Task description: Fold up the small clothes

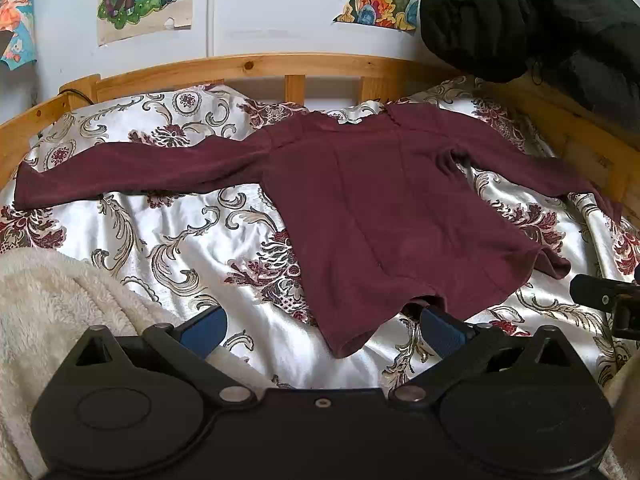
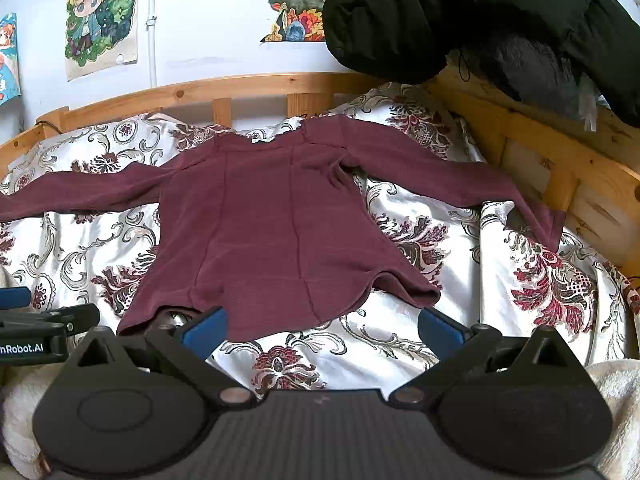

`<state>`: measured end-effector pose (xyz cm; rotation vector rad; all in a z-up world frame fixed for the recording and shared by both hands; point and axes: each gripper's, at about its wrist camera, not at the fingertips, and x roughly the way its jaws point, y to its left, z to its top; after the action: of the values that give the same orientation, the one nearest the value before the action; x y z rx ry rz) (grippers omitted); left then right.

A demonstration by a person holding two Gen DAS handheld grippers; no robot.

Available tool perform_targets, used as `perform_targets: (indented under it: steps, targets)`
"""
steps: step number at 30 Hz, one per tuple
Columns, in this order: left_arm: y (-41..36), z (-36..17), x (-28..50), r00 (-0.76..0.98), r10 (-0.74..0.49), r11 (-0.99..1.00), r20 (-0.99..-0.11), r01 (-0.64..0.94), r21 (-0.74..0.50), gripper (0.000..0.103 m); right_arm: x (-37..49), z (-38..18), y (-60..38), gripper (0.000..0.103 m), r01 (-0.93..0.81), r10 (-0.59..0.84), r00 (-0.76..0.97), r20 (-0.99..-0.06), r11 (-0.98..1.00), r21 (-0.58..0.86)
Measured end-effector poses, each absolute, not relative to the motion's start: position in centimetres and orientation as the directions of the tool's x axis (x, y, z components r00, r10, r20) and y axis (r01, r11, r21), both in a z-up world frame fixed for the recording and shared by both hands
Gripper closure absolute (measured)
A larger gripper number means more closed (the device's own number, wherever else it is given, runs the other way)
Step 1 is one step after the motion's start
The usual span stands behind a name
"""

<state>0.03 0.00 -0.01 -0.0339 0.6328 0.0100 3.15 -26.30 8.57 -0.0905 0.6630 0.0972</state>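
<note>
maroon long-sleeved top (image 1: 372, 208) lies flat, sleeves spread, on patterned bedspread (image 1: 168, 248).

I have my left gripper (image 1: 322, 330) low at the near edge, jaws spread wide, blue pads (image 1: 206, 330) apart and gripping nothing. My right gripper (image 2: 322, 330) sits just right of it, level with it, jaws equally wide and empty; each shows at the other's side.
</note>
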Motion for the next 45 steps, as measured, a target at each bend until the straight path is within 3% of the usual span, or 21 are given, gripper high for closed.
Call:
perform_targets:
  steps: [35, 45]
  targets:
    - [0.0, -0.7, 0.2, 0.788, -0.013, 0.999, -0.615, -0.012, -0.036, 0.001, 3.2, 8.4, -26.3, 0.0, -0.121, 0.07, 0.773, -0.63, 0.992, -0.039]
    - [-0.3, -0.7, 1.0, 0.754, -0.005, 1.0, -0.656, -0.011, -0.02, 0.001, 3.6, 8.4, -26.4, 0.0, -0.105, 0.059, 0.76, -0.647, 0.994, -0.032]
